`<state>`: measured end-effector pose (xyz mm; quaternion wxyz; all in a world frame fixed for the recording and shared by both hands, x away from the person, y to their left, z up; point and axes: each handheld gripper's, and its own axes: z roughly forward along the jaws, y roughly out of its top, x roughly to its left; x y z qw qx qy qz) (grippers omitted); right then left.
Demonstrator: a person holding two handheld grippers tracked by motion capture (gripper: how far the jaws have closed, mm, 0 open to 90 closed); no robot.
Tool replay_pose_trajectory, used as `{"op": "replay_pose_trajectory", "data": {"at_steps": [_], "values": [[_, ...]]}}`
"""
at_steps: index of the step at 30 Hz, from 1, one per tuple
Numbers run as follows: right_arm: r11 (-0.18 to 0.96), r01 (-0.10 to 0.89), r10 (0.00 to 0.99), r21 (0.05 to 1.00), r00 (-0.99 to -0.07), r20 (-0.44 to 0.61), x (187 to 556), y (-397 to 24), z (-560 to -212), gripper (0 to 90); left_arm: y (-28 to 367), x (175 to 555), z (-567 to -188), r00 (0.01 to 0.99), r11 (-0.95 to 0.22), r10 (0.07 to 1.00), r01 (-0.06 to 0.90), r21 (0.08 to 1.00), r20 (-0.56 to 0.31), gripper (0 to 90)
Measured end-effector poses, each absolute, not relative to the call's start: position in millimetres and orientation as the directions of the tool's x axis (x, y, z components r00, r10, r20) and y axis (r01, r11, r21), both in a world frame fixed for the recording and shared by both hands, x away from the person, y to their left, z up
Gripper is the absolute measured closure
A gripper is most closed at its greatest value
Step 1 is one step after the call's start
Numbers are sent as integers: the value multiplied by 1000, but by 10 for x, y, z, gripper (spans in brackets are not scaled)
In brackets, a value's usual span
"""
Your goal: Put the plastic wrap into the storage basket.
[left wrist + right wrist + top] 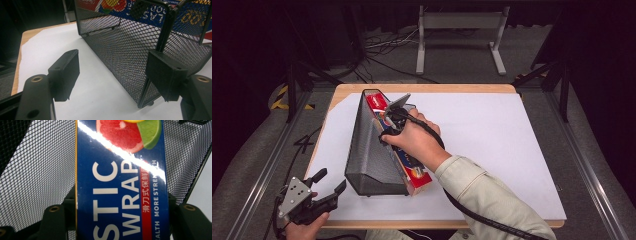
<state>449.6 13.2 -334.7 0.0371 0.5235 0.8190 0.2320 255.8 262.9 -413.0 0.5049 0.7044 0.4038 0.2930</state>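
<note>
A long blue and red plastic wrap box point(413, 174) lies slanted inside a black wire-mesh holder point(367, 150) on the white sheet. My right gripper point(393, 119) is shut on the box about halfway up its length. In the right gripper view both jaws press the sides of the box point(120, 195), with the mesh holder point(37, 170) behind it. Near the table's front left corner my left gripper point(332, 179) stands open and holds nothing. In the left gripper view it point(115, 72) points at the holder's near corner point(120, 45), with the box point(150, 12) showing through the mesh.
A white sheet point(492, 140) covers most of the wooden table point(422, 88). Beyond the table a grey metal stand point(459, 30) and loose cables lie on the floor. Metal rails run along both sides of the table.
</note>
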Motion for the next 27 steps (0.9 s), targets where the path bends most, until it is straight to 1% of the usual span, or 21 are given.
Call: {"op": "replay_pose_trajectory", "data": {"at_steps": [11, 18, 25, 27], "values": [[371, 854, 880, 365, -449, 157, 4545, 174, -3457, 394, 2627, 2566, -4130, 505, -171, 863, 279, 945, 7, 282], [410, 858, 877, 310, -464, 124, 4596, 229, -3567, 392, 2626, 2578, -4132, 507, -170, 862, 277, 946, 7, 282], [419, 862, 876, 285, -466, 122, 4630, 236, -3604, 386, 2627, 2585, -4137, 509, -167, 861, 279, 946, 1, 282], [421, 864, 873, 276, -468, 136, 4649, 223, -3633, 365, 2625, 2585, -4137, 511, -169, 859, 279, 945, 3, 281]]}}
